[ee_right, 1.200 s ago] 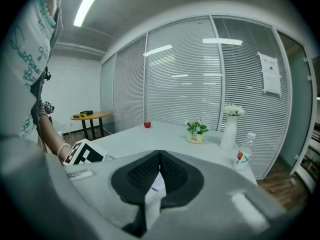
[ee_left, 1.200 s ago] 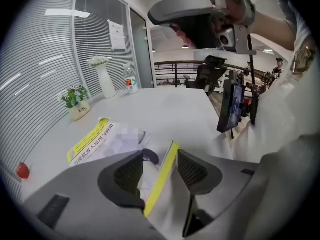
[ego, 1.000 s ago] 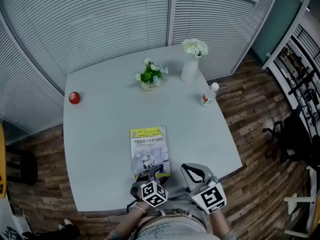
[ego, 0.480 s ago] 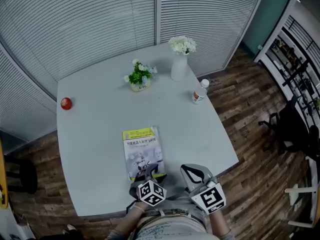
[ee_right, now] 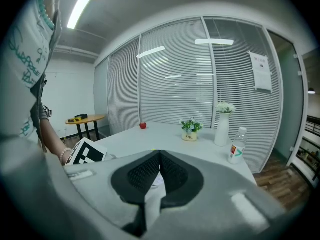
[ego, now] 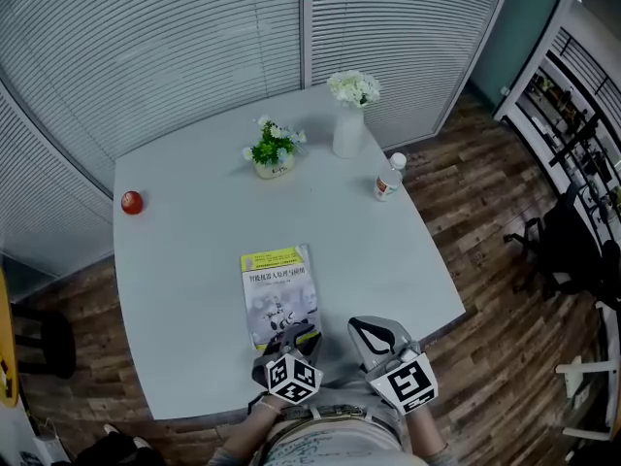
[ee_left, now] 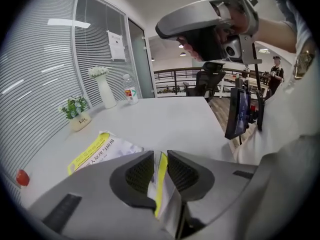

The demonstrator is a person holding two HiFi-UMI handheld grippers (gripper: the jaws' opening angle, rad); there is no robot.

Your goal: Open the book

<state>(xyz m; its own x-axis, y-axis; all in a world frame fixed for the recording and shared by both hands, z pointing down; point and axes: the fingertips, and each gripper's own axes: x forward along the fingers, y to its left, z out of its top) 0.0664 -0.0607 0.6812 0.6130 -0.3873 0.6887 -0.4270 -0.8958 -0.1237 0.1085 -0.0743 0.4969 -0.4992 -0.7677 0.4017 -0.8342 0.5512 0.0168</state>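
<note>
A book [ego: 279, 284] with a yellow-banded white cover lies flat on the grey table [ego: 184, 260], near its front edge. My left gripper [ego: 294, 334] is at the book's near edge. In the left gripper view its jaws [ee_left: 160, 165] have just been closing, and the pads now pinch the yellow-and-white edge of the cover [ee_left: 161, 176]; the rest of the book [ee_left: 100, 151] lies beyond. To the right of the book, over the table's front edge, my right gripper [ego: 375, 331] is shut and holds nothing. Its pads meet in the right gripper view [ee_right: 160, 156].
A red apple [ego: 132, 202] sits at the table's far left. At the back stand a small potted plant [ego: 273, 153] and a white vase of flowers [ego: 351, 115]. A plastic bottle [ego: 388, 178] stands by the right edge. Blinds close off the back; wooden floor lies around.
The left gripper's jaws have narrowed from wide open onto the book's near edge. Both hands stay where they were. The right gripper looks unchanged.
</note>
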